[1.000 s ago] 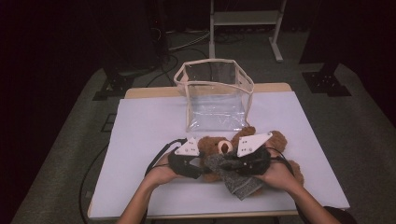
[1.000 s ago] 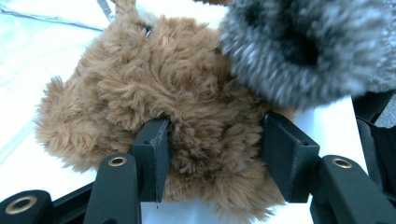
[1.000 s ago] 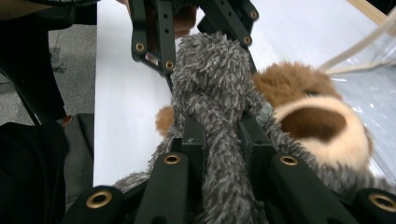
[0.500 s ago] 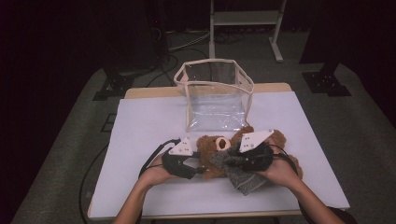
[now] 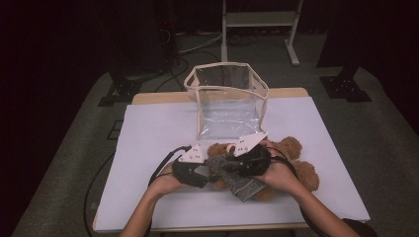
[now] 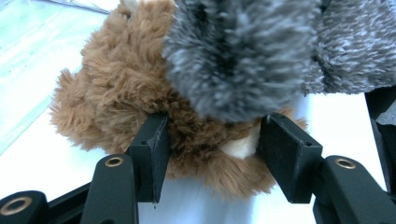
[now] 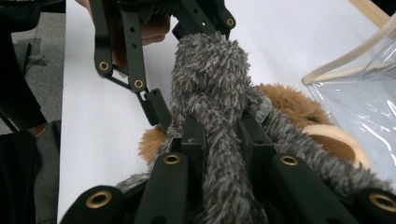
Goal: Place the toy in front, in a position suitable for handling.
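A brown teddy bear point(image 5: 301, 170) lies on the white table near its front edge. A grey fuzzy knitted cloth point(image 5: 237, 182) is draped over it. My left gripper point(image 5: 211, 174) comes in from the left. In the left gripper view its jaws point(image 6: 212, 154) press on a furry brown part of the bear point(image 6: 116, 93) with a cream patch, under the grey cloth point(image 6: 243, 51). My right gripper point(image 5: 230, 164) comes in from the right. It point(image 7: 224, 135) is shut on a bunched strand of the cloth point(image 7: 210, 70), held above the bear point(image 7: 289, 102). One left finger point(image 7: 156, 109) shows just beyond.
A clear plastic bag with cream trim point(image 5: 227, 98) stands open behind the bear; its corner point(image 7: 364, 79) is close to the right gripper. The table top point(image 5: 158, 128) is bare to the left. Black cables trail off the front left edge. Dark floor surrounds the table.
My right gripper has moved left with the grey cloth, closer to the left gripper. The bear's head has shifted a little left. The left gripper has hardly moved.
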Demonstrator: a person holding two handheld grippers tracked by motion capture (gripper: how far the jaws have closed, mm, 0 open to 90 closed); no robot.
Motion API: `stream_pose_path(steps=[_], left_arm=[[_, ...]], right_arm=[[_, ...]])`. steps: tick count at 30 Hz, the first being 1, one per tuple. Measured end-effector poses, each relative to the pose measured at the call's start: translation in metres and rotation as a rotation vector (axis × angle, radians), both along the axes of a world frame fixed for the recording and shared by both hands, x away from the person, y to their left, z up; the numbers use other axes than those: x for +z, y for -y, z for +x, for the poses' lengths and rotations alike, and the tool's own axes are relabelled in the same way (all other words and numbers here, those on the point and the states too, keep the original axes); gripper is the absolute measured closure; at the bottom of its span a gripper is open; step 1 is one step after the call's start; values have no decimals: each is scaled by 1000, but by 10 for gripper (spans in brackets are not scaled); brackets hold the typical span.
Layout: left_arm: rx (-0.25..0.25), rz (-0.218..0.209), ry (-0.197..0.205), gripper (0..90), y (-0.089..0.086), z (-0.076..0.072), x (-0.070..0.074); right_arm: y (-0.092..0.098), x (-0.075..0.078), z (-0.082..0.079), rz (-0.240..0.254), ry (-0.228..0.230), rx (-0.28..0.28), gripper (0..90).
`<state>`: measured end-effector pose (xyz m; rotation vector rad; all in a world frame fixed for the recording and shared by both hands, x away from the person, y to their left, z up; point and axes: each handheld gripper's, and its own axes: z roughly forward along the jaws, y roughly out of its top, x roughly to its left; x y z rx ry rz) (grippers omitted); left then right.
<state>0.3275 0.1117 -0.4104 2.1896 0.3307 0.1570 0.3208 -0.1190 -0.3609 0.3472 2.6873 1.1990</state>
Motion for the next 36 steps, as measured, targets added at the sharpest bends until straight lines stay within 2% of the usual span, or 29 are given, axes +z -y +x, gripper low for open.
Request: stream_pose_path(steps=[2,9,18,25,29,31,36], left_arm=[[-1,0,1,435,0,0,1],[-15,-6,2,444,3,-1,2],[-22,-11,-3,444,5,-1,1],[-32,-6,3,443,6,-2,1],[-9,-14,15,436,3,-1,4],[-15,-14,12,437,4,-2,4],[-50,-4,3,439,6,-4,3]], right_arm=[[4,-1,-1,5,-10,5,746],[20,2,-5,4,-2,-7,745],[-4,9,4,-13,21,19,743],[5,18,12,16,15,-23,742],[5,16,8,-5,10,-14,744],[4,17,6,-17,20,-8,743],[6,27,12,-5,38,-27,742]])
